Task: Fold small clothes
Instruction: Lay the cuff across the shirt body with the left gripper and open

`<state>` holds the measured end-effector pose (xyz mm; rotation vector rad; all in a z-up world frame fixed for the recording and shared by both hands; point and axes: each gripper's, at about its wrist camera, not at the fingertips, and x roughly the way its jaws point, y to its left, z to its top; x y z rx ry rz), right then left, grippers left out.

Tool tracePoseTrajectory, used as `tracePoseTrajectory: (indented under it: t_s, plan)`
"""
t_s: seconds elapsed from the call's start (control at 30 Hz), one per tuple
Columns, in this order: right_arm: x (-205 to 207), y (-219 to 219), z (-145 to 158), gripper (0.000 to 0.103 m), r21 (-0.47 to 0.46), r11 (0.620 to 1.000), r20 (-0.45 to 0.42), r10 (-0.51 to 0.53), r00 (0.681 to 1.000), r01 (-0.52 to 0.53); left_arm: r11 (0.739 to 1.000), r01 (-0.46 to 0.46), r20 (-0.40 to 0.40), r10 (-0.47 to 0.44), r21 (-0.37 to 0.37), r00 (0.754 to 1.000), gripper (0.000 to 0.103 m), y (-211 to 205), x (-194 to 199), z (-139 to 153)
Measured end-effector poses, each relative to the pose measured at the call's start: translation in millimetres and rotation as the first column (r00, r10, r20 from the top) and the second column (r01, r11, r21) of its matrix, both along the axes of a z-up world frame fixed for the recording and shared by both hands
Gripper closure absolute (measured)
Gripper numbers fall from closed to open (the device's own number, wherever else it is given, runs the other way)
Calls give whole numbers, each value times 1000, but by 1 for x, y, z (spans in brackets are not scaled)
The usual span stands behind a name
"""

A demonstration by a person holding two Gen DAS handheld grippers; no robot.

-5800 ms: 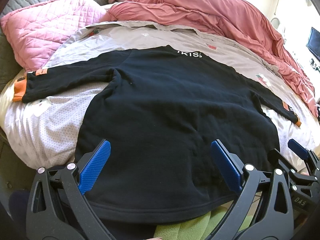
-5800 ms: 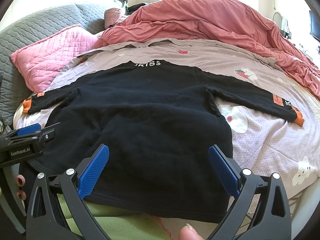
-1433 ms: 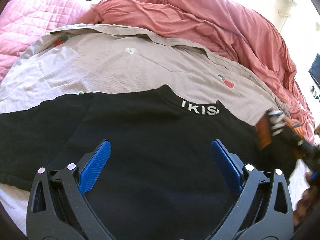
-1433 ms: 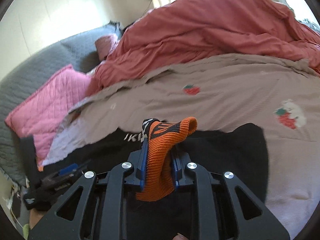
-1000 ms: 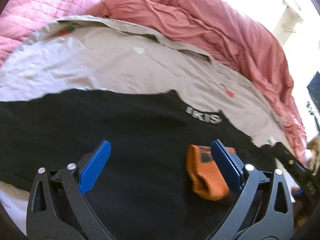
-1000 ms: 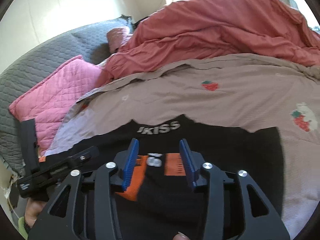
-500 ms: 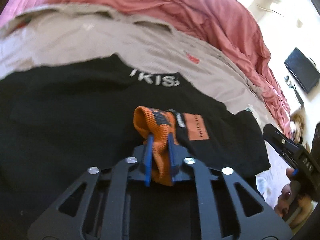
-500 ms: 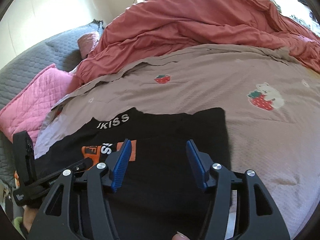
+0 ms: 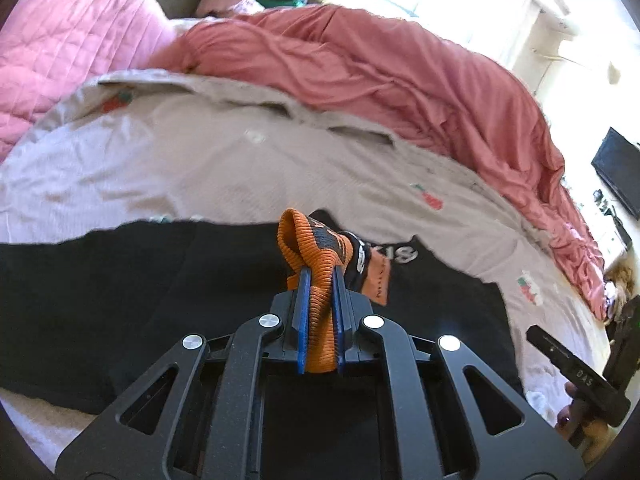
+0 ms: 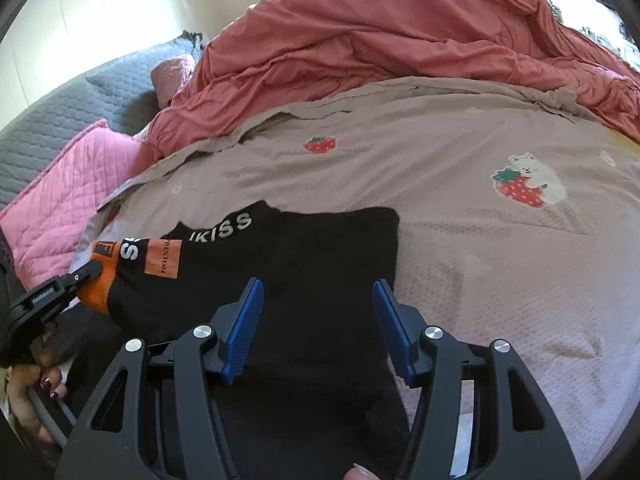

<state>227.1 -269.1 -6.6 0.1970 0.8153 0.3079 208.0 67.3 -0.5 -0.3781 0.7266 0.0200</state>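
A black long-sleeved top (image 9: 120, 288) with white collar lettering lies flat on the bed; it also shows in the right wrist view (image 10: 320, 264). Its right sleeve is folded across the chest. My left gripper (image 9: 319, 280) is shut on that sleeve's orange ribbed cuff (image 9: 308, 244) and holds it lifted over the body of the top. In the right wrist view the cuff (image 10: 100, 276) is pulled toward the left side by the left gripper (image 10: 90, 270). My right gripper (image 10: 318, 320) is open and empty, just above the folded right edge of the top.
The top lies on a mauve sheet (image 10: 480, 240) with strawberry prints. A bunched red duvet (image 9: 400, 80) fills the far side of the bed. A pink quilted pillow (image 9: 60, 52) lies at the far left, against a grey headboard (image 10: 60, 112).
My right gripper let go of the orange cuff and opened. My left gripper shut on the cuff and has lifted it and carried it leftward across the top.
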Motion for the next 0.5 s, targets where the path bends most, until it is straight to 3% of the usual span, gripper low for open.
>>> tracePoseTrajectory:
  t_s: [0.17, 0.27, 0.5]
  plan:
    - [-1, 20, -2, 47, -76, 997, 13, 31, 999, -30, 1000, -19, -54, 19, 6, 998, 99, 7, 4, -11]
    - [0, 31, -3, 45, -117, 991, 13, 61, 998, -59, 999, -29, -72, 27, -29, 997, 99, 18, 1, -15]
    - [14, 46, -23, 43, -163, 982, -60, 87, 994, -96, 998, -46, -139, 40, -34, 989, 98, 29, 4, -29]
